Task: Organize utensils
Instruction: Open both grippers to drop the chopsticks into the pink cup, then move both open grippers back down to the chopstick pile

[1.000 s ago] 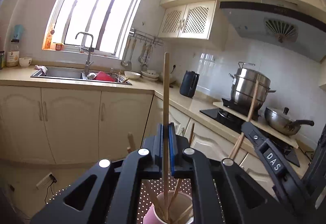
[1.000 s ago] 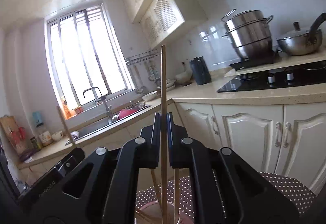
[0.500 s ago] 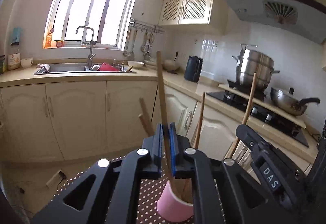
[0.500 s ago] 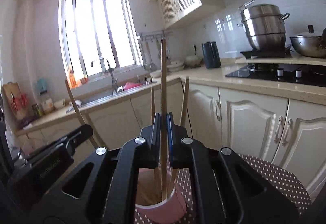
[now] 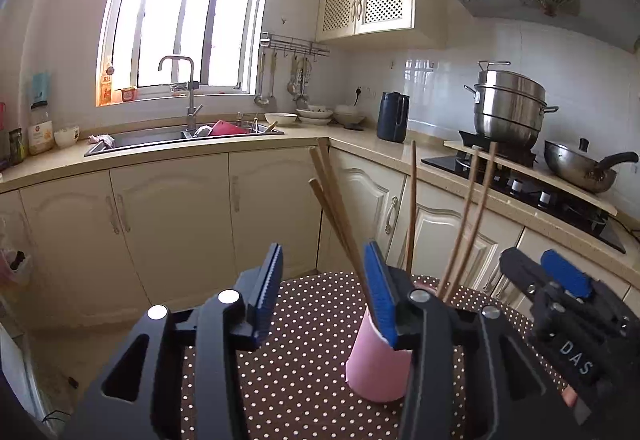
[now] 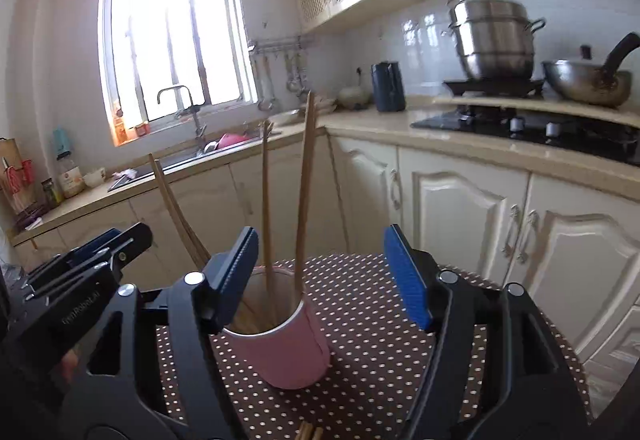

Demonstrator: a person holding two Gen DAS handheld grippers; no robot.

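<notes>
A cream-fronted kitchen wraps around the scene: a steel sink (image 5: 176, 137) under the barred window at far left, a dark blue kettle (image 5: 393, 116) in the far corner, and at far right a stacked steel steamer pot (image 5: 508, 107) and a steel wok with a black handle (image 5: 580, 167) on the black hob. Near the cameras is a table under a brown cloth with white polka dots (image 5: 304, 356).

On that cloth stands a pink cylindrical cup (image 5: 378, 364), upright, holding several long, thin wooden chopsticks (image 5: 412, 199) that fan out above its rim. In the left wrist view the cup sits behind the right finger of the left gripper (image 5: 324, 294), which hides part of it; the right gripper (image 5: 556, 280) shows at the right edge.

In the right wrist view the cup (image 6: 286, 348) is partly behind the left finger of the right gripper (image 6: 326, 280), the chopsticks (image 6: 304, 191) rising through the gap.

Both grippers are released, their jaws opening, blue pads clear of the sticks. More wooden stick ends (image 6: 310, 432) lie on the cloth at the near edge.
</notes>
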